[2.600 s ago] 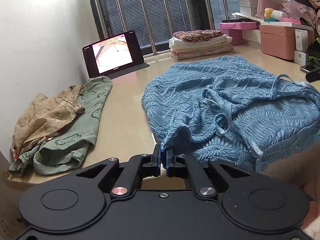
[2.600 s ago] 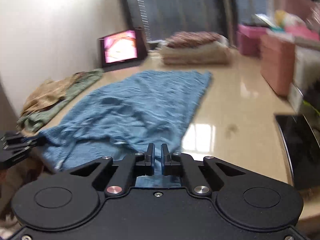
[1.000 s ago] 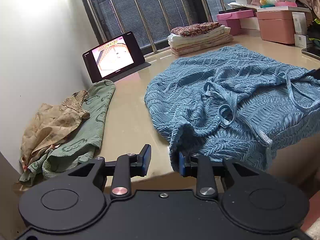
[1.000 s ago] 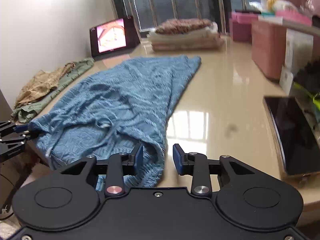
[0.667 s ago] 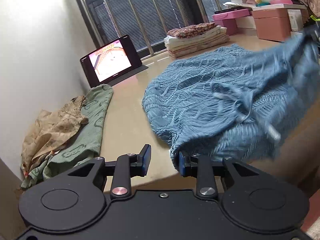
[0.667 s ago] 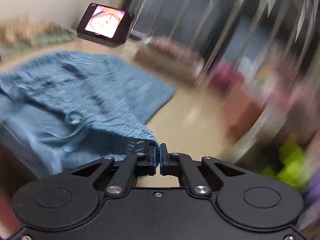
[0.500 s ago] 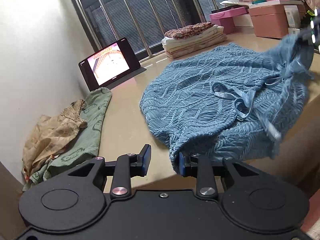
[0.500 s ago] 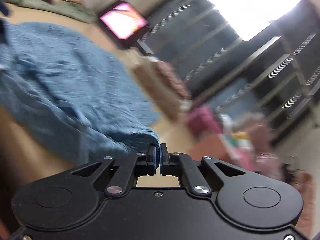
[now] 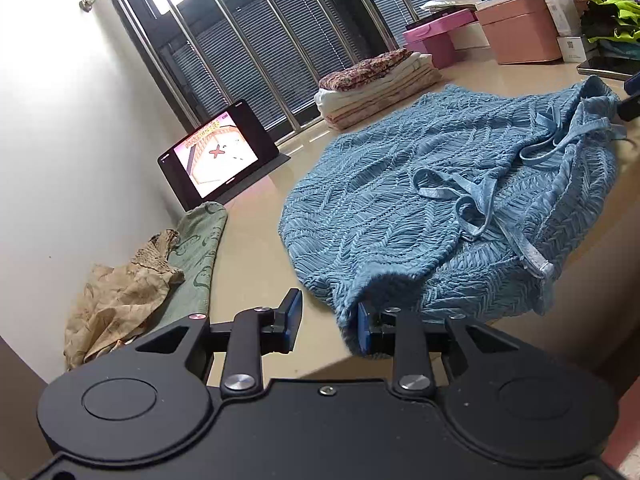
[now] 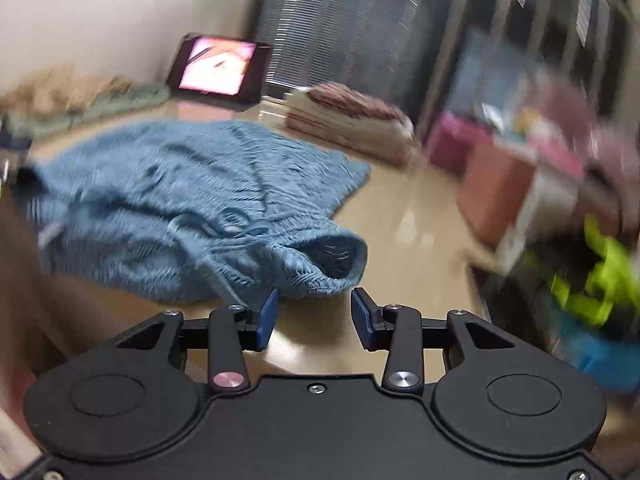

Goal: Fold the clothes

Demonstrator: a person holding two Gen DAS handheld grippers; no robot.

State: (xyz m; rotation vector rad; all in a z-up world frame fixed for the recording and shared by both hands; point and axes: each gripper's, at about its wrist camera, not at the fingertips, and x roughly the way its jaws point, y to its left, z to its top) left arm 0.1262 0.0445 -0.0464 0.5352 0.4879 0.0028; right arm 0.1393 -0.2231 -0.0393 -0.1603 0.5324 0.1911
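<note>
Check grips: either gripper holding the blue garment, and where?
Nothing held. Left gripper open, blue garment edge against one finger only. Right gripper opening, garment just ahead, clear of both fingers.

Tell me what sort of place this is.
Probably a room in a home, used for sorting laundry. A blue knitted garment lies spread on a glossy beige counter by a barred window with blinds; a stack of folded clothes and pink storage boxes sit behind.

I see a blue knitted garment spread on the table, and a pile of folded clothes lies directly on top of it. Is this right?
Not quite. The left wrist view shows the folded clothes on the table beyond the blue knitted garment, apart from it, not on top. The garment is indeed spread on the table.
</note>
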